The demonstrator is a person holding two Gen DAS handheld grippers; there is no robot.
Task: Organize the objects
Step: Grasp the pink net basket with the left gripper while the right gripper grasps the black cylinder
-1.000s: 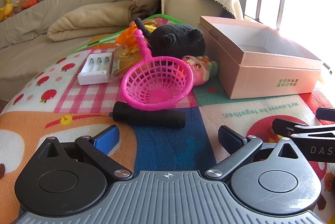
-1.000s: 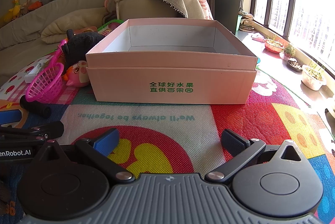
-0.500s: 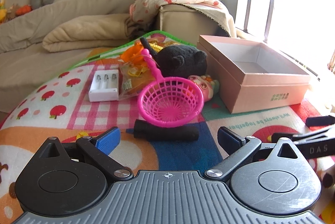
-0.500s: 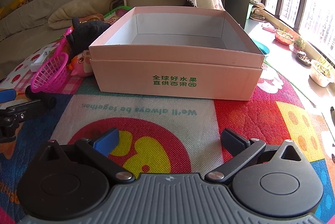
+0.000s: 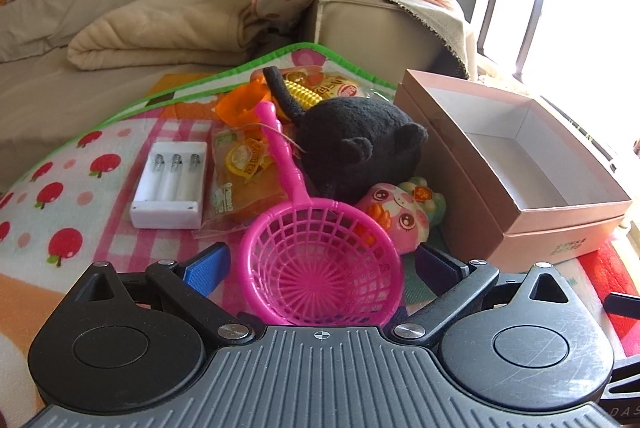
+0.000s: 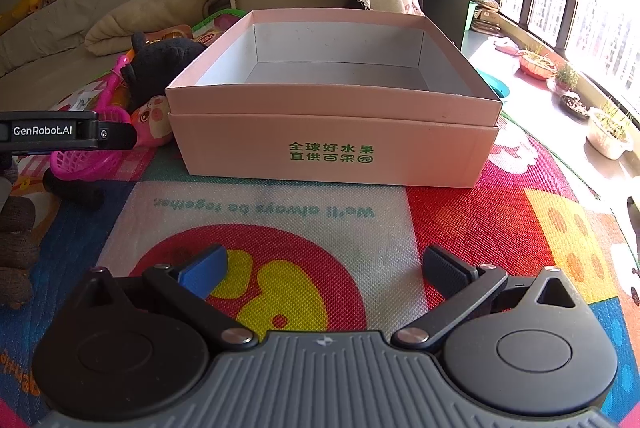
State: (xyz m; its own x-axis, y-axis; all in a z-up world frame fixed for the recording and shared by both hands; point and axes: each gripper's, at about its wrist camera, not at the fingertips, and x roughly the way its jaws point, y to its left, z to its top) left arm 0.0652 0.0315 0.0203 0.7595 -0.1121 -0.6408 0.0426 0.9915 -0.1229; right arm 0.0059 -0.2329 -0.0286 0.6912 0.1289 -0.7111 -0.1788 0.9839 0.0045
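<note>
- Pink plastic fills the gap of the left gripper (image 5: 320, 264): the scoop basket (image 5: 320, 264) sits between its spread fingers, and no pad can be seen touching the rim.
- Hidden: the basket's near edge drops behind the gripper body, and the black cylinder that lay in front of it a second ago no longer shows in the left view; from the right view a dark cylinder (image 6: 74, 188) lies just under the basket, partly covered.
- Half buried: the pink pig toy (image 5: 396, 212) is wedged between the black plush (image 5: 360, 148), the basket and the pink box (image 5: 560, 228); the orange snack packet (image 5: 244, 180) is crossed by the basket's handle.
- White battery holder (image 5: 170, 184) lies on the play mat (image 5: 60, 188), left of the packet.
- Right gripper (image 6: 324, 268) hangs with fingers wide apart over the mat, nothing between them, facing the box, whose inside shows only bare floor.
- Since a second ago the left gripper has moved forward onto the basket, and the right one views the box from higher up.
</note>
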